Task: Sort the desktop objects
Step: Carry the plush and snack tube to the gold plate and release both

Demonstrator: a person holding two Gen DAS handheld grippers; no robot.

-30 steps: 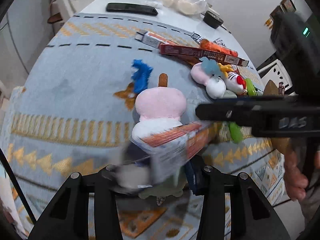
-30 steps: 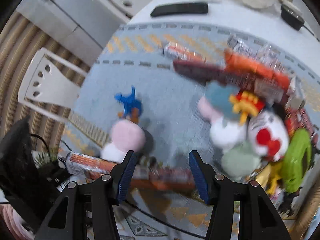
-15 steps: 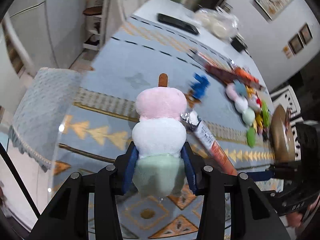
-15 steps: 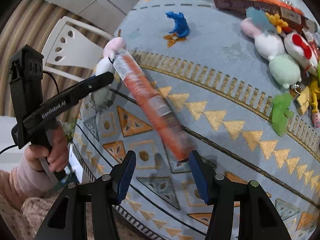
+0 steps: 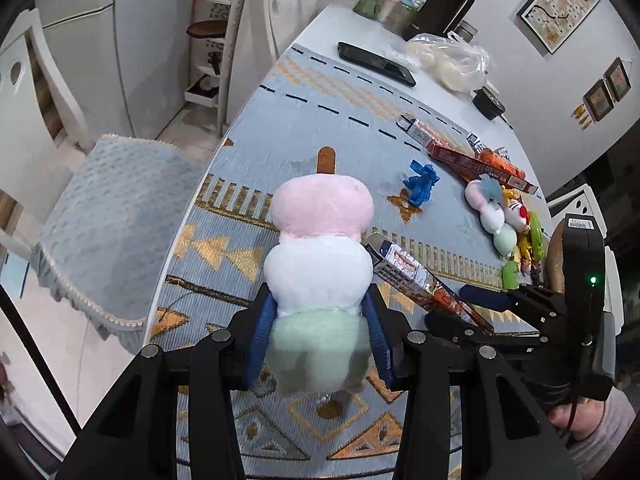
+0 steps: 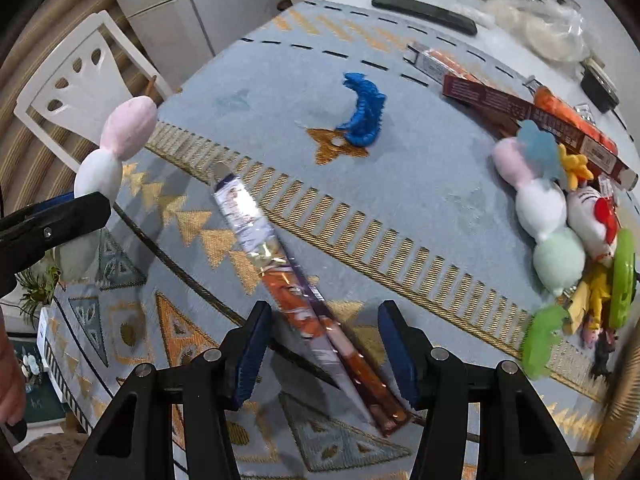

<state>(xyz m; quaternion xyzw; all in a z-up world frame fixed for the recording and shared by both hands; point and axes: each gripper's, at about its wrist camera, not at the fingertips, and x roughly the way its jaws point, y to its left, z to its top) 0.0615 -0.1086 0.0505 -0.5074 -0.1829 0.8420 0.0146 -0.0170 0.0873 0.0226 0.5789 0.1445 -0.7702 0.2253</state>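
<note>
My left gripper (image 5: 316, 332) is shut on a plush dango skewer (image 5: 320, 248), pink, white and green, held above the patterned cloth; it also shows at the left of the right wrist view (image 6: 116, 148). A long orange and white snack pack (image 6: 296, 280) lies on the cloth, its near end between the fingers of my open right gripper (image 6: 324, 352). The pack also shows in the left wrist view (image 5: 416, 276). A blue toy figure (image 6: 364, 110) stands beyond it.
A pile of plush toys and green items (image 6: 560, 232) sits at the right, with long snack boxes (image 6: 532, 116) behind. A black phone (image 6: 424, 12), a plastic bag (image 5: 448, 64) and a dark flask (image 5: 444, 4) lie at the far end. A chair (image 5: 108, 220) stands left of the table.
My left gripper has lifted the dango plush and swung left, away from the snack pack. My right gripper has moved over the near end of the pack, still open.
</note>
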